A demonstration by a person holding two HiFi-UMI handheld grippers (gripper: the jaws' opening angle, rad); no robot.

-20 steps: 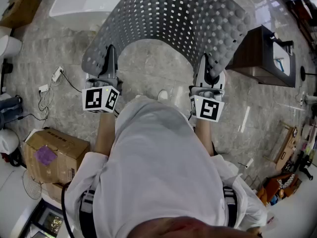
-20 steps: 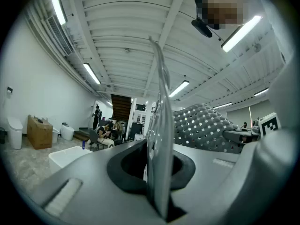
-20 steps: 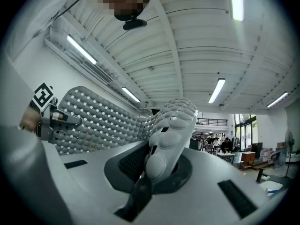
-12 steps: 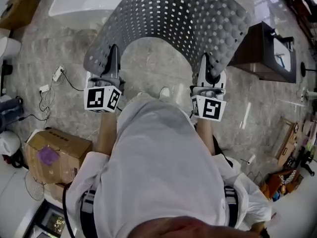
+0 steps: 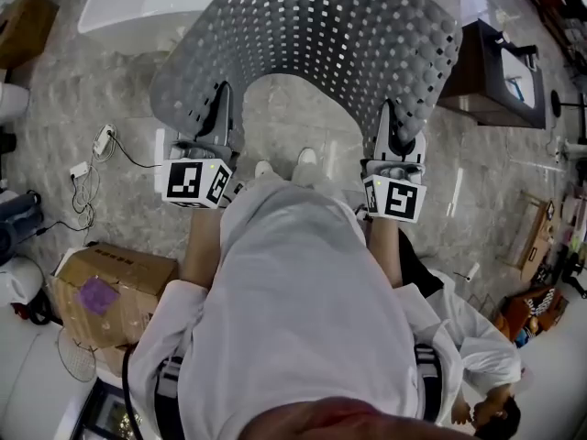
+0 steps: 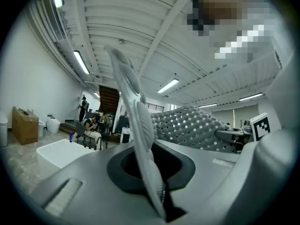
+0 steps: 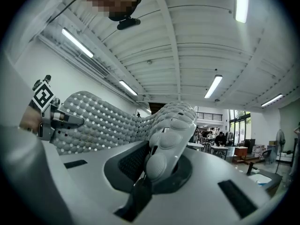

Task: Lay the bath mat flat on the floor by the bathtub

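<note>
A grey perforated bath mat [image 5: 321, 35] arches in the air in front of me, above the marble floor. My left gripper [image 5: 223, 108] is shut on the mat's near left corner and my right gripper [image 5: 390, 122] is shut on its near right corner. The white bathtub [image 5: 147, 3] lies at the top left, partly hidden behind the mat. In the left gripper view the mat's edge [image 6: 136, 125] stands upright between the jaws, and the right gripper [image 6: 239, 135] shows at the far right. In the right gripper view the bubbled mat [image 7: 168, 135] is pinched in the jaws.
A dark wooden vanity with a basin [image 5: 500, 76] stands at the right. Cardboard boxes [image 5: 115, 291] sit at the left, with cables and plugs [image 5: 96, 154] on the floor. My feet [image 5: 298, 163] show below the mat. A person [image 5: 468, 374] crouches at bottom right.
Both grippers have moved slightly right and down in the head view with the mat still held. The mat's arch has shifted with them, and a crouching person has come into view at bottom right.
</note>
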